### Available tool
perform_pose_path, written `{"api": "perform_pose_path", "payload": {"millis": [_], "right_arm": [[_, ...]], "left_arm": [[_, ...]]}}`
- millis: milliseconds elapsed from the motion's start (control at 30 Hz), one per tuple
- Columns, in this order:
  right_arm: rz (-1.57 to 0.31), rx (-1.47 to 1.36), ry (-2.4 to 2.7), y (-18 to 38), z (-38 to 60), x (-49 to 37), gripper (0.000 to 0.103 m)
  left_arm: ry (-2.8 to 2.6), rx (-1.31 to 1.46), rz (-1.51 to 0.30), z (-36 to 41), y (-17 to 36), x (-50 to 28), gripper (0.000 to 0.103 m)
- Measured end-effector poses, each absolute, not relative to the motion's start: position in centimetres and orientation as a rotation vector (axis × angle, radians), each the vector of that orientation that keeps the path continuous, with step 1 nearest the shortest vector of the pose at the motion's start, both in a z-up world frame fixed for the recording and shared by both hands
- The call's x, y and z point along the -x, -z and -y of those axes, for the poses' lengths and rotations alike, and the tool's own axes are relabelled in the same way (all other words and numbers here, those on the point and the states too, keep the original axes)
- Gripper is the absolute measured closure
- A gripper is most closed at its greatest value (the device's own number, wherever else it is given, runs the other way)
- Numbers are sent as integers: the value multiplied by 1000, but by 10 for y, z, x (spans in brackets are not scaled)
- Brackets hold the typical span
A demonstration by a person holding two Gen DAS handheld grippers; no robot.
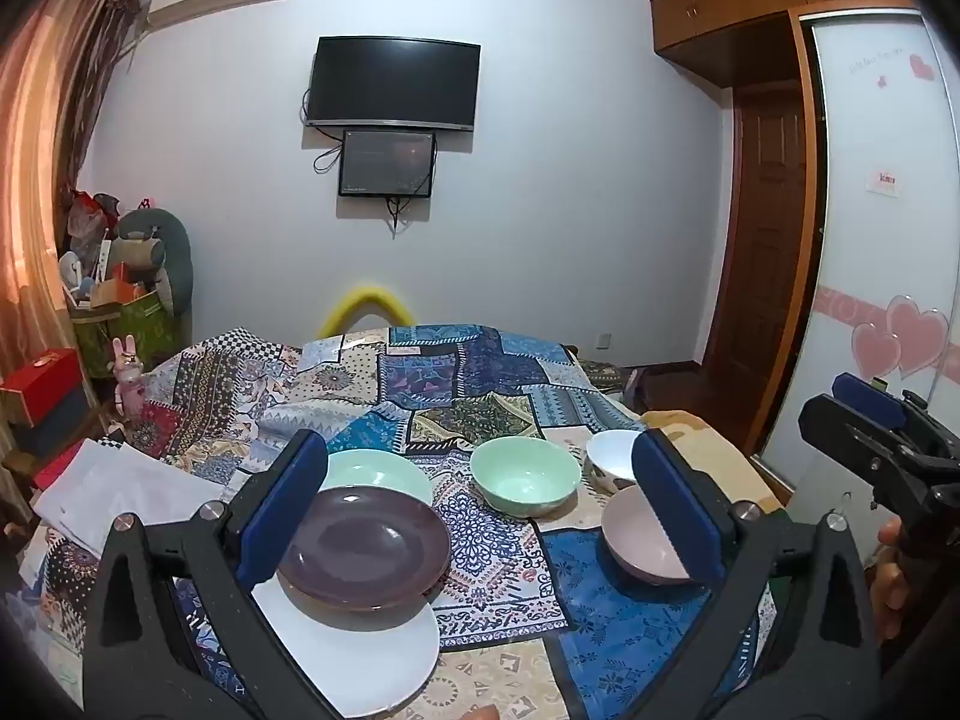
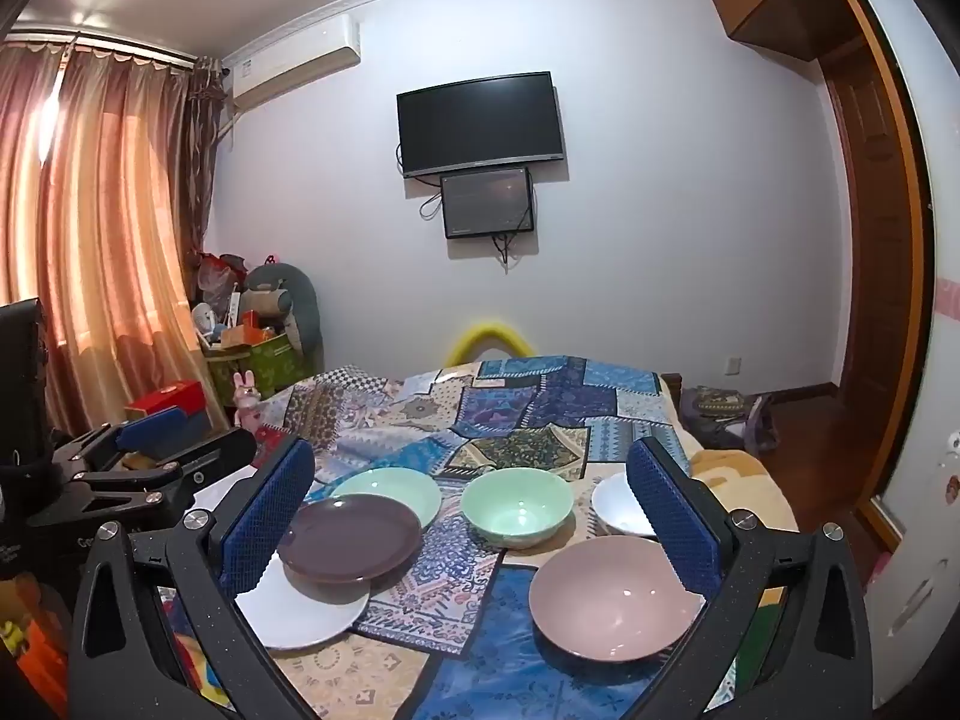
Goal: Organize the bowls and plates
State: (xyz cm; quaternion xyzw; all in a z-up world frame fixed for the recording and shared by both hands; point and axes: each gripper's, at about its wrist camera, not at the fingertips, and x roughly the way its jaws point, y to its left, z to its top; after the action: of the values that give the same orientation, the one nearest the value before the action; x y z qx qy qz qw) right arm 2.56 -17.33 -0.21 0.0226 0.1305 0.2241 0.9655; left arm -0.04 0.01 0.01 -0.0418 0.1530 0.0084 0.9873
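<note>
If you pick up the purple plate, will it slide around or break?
The purple plate looks glossy, so it could slip between the fingers. It rests partly on the white plate and overlaps the green plate's edge, so lifting may nudge them. It seems stiff, probably ceramic, so likely breakable, though the soft patterned cloth might cushion a fall.

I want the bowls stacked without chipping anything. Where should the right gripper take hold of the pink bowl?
Grip the near rim of the pink bowl, one finger inside and one outside. It sits upright on the patchwork cloth with nothing in it, and its wall is thin. The open right gripper already faces it, so probably come from the near side, clear of the white bowl behind.
</note>
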Motion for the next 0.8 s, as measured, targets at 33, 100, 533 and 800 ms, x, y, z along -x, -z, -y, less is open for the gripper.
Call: {"api": "perform_pose_path", "payload": {"millis": [33,100,533,800], "right_arm": [[-265,-45,-453,2,173,-26,0],[-266,-44,-452,2,173,-26,0],[-268,-40,-453,3,173,-26,0],[-266,-40,-452,2,173,-24,0]], "left_arm": [[-18,83,-305,0,0,1,0],[-17,77,-312,0,0,0,0],[-18,68,-313,5,2,-4,0],[-23,63,-303,6,-3,1,0]]}}
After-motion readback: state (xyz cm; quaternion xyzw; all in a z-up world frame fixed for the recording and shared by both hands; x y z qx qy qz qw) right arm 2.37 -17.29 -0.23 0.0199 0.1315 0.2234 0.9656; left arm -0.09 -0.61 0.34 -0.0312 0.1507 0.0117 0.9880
